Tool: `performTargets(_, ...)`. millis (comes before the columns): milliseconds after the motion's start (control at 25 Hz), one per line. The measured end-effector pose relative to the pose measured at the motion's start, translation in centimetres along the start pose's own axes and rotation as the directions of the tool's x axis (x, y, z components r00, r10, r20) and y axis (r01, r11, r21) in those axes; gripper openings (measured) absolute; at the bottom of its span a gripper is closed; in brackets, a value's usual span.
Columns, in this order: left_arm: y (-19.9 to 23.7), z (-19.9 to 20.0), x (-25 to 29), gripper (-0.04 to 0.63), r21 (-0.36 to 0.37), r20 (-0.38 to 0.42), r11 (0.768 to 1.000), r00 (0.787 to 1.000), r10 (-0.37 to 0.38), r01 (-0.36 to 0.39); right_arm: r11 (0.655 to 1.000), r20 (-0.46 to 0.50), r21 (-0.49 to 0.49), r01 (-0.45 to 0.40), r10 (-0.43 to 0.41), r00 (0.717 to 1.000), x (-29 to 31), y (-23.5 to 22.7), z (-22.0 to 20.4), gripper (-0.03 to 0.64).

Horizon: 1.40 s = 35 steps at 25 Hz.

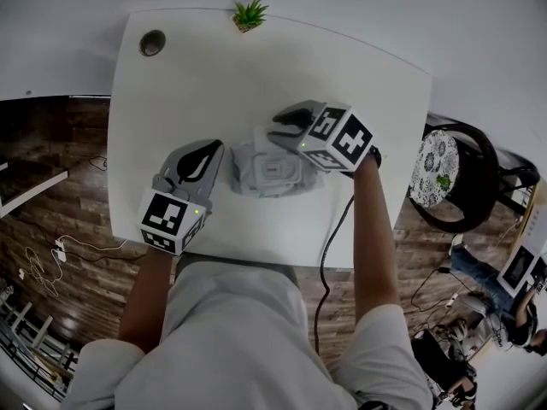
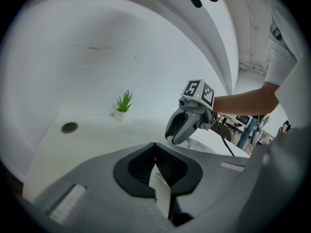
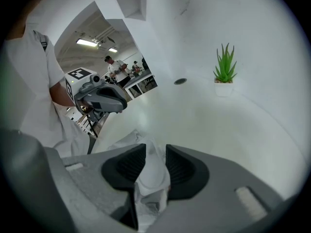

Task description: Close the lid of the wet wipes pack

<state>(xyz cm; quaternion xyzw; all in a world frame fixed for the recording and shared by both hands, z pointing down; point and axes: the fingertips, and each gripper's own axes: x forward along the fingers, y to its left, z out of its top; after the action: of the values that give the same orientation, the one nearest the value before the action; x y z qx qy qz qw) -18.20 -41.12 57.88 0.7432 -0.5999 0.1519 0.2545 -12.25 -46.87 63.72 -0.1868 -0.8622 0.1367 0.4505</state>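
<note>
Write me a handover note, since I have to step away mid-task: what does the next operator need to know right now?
Left gripper: jaws together at the left edge of the wet wipes pack; whether they pinch its film is unclear.
Right gripper: shut on what looks like the raised lid, at the pack's far side.
Pack lies in the middle of the table.
Done: lid gripped. Left: fold it down, press it shut.

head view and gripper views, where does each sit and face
Head view: on the head, facing down at table and wipes pack; forearms, left tool, right tool show.
Left gripper view: on the left tool, facing across the table; its jaws pinch the wipes pack.
Right gripper view: on the right tool, facing across too; jaws hold the lid.
Both share the plant.
</note>
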Motion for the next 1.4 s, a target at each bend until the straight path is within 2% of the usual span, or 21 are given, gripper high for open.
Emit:
performTargets(360,-0.8,0.5,-1.0,0.0,0.018,0.016,1.0,1.0,-0.016,0.016,0.999,-0.023,-0.025,0.024,-0.024,0.999,-1.5,2.1,-0.5,0.133)
performTargets(880,-2.7,0.7,-2.3,0.0,0.066,0.023,0.996,0.998,-0.057,0.056,0.998,0.006,-0.04,0.043,-0.043,0.999,-3.1,5.9,-1.1,0.133)
performTargets(1400,-4.4,0.8,-4.0,0.0,0.1,0.033,0.992,0.996,-0.077,0.074,0.999,0.018,-0.004,0.038,-0.038,0.999,-2.7,9.7,-2.9,0.133)
